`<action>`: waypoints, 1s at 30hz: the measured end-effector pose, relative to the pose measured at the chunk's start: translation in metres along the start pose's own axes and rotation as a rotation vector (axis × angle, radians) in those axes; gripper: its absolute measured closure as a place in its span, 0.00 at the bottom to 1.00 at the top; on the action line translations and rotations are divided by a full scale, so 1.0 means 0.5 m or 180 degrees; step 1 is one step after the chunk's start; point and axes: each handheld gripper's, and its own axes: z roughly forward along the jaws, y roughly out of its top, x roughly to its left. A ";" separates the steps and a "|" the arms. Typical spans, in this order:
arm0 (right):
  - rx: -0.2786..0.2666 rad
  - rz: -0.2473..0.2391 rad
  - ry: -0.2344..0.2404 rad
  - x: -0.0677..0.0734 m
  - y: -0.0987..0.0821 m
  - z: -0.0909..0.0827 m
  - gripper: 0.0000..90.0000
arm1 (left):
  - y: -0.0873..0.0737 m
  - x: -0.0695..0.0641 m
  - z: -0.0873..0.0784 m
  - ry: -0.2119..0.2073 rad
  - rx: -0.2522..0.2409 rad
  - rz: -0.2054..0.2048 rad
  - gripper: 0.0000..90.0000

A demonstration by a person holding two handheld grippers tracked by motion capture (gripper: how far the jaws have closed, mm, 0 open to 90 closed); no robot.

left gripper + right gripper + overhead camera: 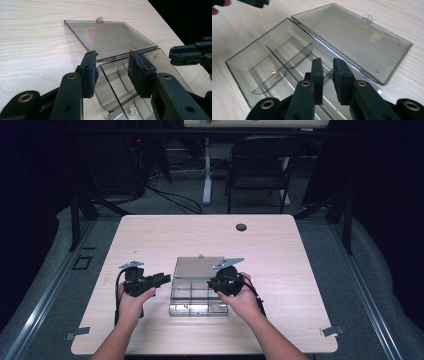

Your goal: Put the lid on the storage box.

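A clear plastic compartment box lies at the middle of the wooden table, its lid folded flat open behind it. A small brass ring sits in one compartment; in the right gripper view the ring shows as a small brass speck. My left gripper is at the box's left side, and its jaws stand open either side of the box's corner without pressing it. My right gripper hovers at the box's right edge. Its pads are a narrow gap apart with nothing gripped.
The table has a dark round cable hole near its far edge. A folding chair and a white desk leg stand beyond it. Bare wood surrounds the box on all sides.
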 end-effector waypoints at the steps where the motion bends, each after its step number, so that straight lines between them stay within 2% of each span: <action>1: 0.0009 0.0007 -0.0017 -0.004 -0.001 -0.002 0.88 | 0.000 0.000 0.000 0.0002 0.0008 0.0012 0.65; 7: -0.0033 0.0118 -0.0103 -0.032 -0.012 -0.011 0.88 | 0.000 0.000 0.001 0.0003 0.0020 0.0023 0.65; 11: -0.0005 0.0128 -0.0159 -0.044 -0.016 -0.018 0.89 | 0.000 0.000 0.001 0.0000 0.0015 0.0022 0.65; 15: -0.0003 0.0212 -0.0216 -0.063 -0.021 -0.022 0.89 | 0.000 0.000 0.001 0.0003 0.0013 0.0015 0.65; 19: 0.0023 0.0255 -0.0259 -0.078 -0.027 -0.022 0.89 | 0.000 0.000 0.000 0.0007 0.0009 0.0009 0.65; 23: 0.0058 0.0250 -0.0384 -0.094 -0.040 -0.018 0.89 | 0.000 0.001 -0.001 0.0001 0.0013 0.0010 0.65; 30: 0.0127 0.0412 -0.0442 -0.124 -0.068 -0.010 0.88 | 0.000 0.002 -0.001 0.0002 0.0014 0.0005 0.65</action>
